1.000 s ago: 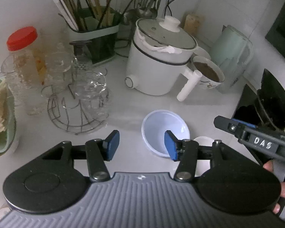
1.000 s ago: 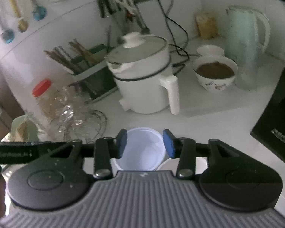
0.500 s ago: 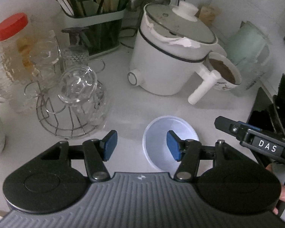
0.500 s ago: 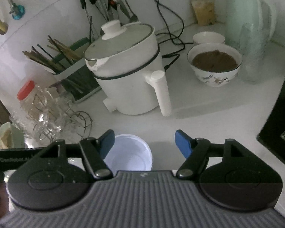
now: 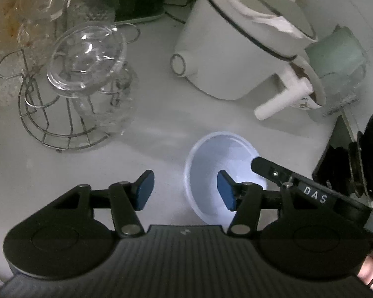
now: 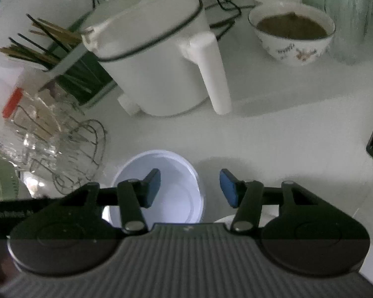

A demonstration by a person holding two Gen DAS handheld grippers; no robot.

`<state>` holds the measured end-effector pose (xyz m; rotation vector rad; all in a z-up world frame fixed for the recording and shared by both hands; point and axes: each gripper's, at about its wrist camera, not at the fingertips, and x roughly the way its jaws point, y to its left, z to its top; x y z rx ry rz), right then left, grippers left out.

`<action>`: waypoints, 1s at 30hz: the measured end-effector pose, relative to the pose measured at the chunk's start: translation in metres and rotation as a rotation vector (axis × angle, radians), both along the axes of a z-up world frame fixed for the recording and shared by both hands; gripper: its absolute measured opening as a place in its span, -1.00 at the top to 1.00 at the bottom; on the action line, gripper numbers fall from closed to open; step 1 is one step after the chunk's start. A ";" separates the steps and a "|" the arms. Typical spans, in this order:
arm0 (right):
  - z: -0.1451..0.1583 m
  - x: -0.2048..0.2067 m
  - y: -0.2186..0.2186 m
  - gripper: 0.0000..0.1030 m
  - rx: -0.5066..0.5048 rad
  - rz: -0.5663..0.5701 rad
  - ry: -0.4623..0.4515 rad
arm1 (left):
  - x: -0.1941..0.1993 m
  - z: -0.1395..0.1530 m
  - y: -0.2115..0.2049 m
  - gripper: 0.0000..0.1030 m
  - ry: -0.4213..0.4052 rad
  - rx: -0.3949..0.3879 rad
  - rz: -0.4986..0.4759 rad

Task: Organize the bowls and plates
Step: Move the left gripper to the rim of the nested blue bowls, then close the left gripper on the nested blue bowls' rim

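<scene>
Left wrist view. Left gripper: jaws apart and just closing a little, one blue pad over the white plastic bowl, the other over bare countertop; whether the near rim lies between them or below them cannot be told. The bowl stands upright on the counter, its lower edge hidden by the gripper body. The right gripper shows only as a black finger tip marked "DAS" over the bowl's right rim. White electric pot, top cut off by the frame. Wire rack with clear glasses. Patterned bowl mostly hidden behind the pot handle. Bit of a hand at the bottom right corner, blurred.

Right wrist view. Right gripper: jaws apart, just closing, one pad inside the white plastic bowl, the other outside its right wall, not pressing. Patterned bowl in full, holding brown contents. Chopstick holder, red-lidded jar, both partly cut off.
</scene>
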<state>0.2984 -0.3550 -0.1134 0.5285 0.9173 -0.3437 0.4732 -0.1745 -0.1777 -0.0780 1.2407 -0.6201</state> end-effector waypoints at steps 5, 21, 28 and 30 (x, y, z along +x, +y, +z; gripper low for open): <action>-0.005 0.004 -0.002 -0.03 -0.025 -0.016 0.028 | 0.008 -0.010 -0.002 0.23 0.030 -0.007 -0.008; -0.025 0.006 -0.007 0.60 0.071 0.027 0.063 | -0.006 -0.029 -0.029 0.84 -0.036 0.040 -0.060; -0.011 0.003 0.000 0.60 0.050 0.080 0.045 | -0.016 -0.012 -0.023 0.85 -0.090 0.045 -0.024; -0.007 0.000 0.000 0.61 0.069 0.089 0.034 | -0.018 -0.004 -0.013 0.85 -0.088 0.024 0.003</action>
